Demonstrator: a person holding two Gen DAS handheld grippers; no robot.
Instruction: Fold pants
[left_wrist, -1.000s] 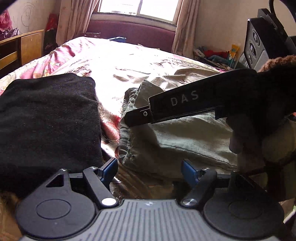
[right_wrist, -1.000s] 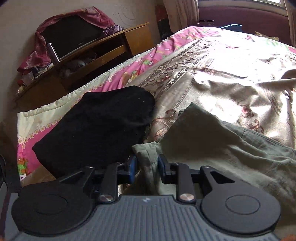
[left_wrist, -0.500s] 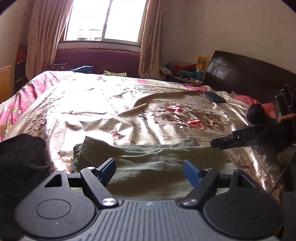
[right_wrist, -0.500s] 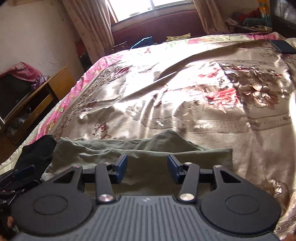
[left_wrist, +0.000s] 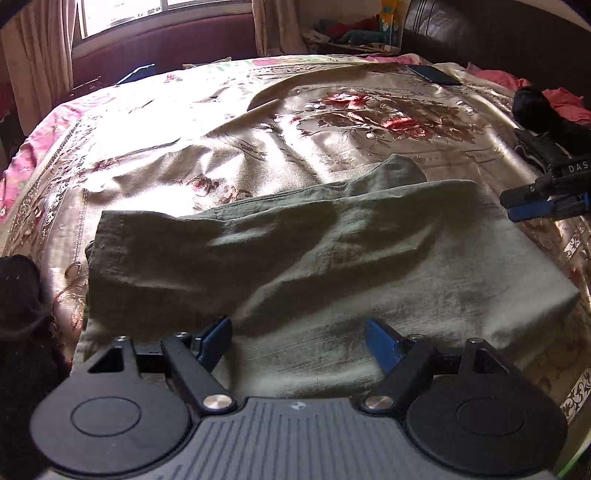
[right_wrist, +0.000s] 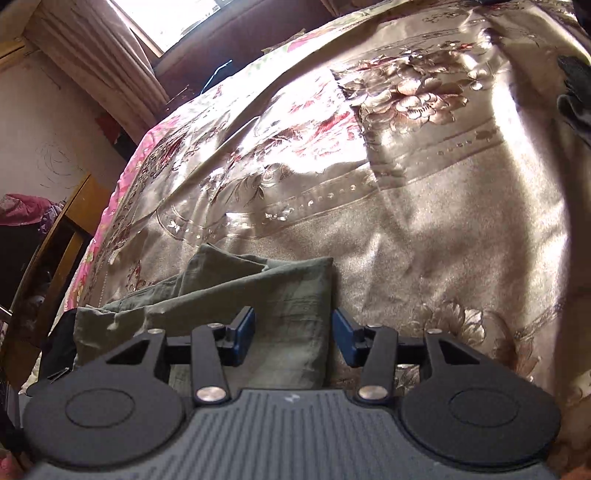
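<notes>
Olive-green pants (left_wrist: 314, 258) lie folded flat across the gold floral bedspread (left_wrist: 258, 122). My left gripper (left_wrist: 299, 341) is open and empty, just above the pants' near edge. My right gripper (right_wrist: 293, 334) is open and empty, its jaws astride the right end of the pants (right_wrist: 288, 295). In the left wrist view the right gripper (left_wrist: 524, 205) shows at the right edge, beside the pants' right end, its fingers looking close together from the side.
A black garment (left_wrist: 18, 325) lies at the left of the pants. A dark phone (left_wrist: 432, 74) lies far back on the bed. A wooden desk (right_wrist: 62, 236) stands left of the bed. A dark headboard (left_wrist: 498, 33) is at the right.
The right gripper let go of the pants' edge, opened wider and moved to the right end. Both views swung from the black garment toward the window and then lower over the flat pants.
</notes>
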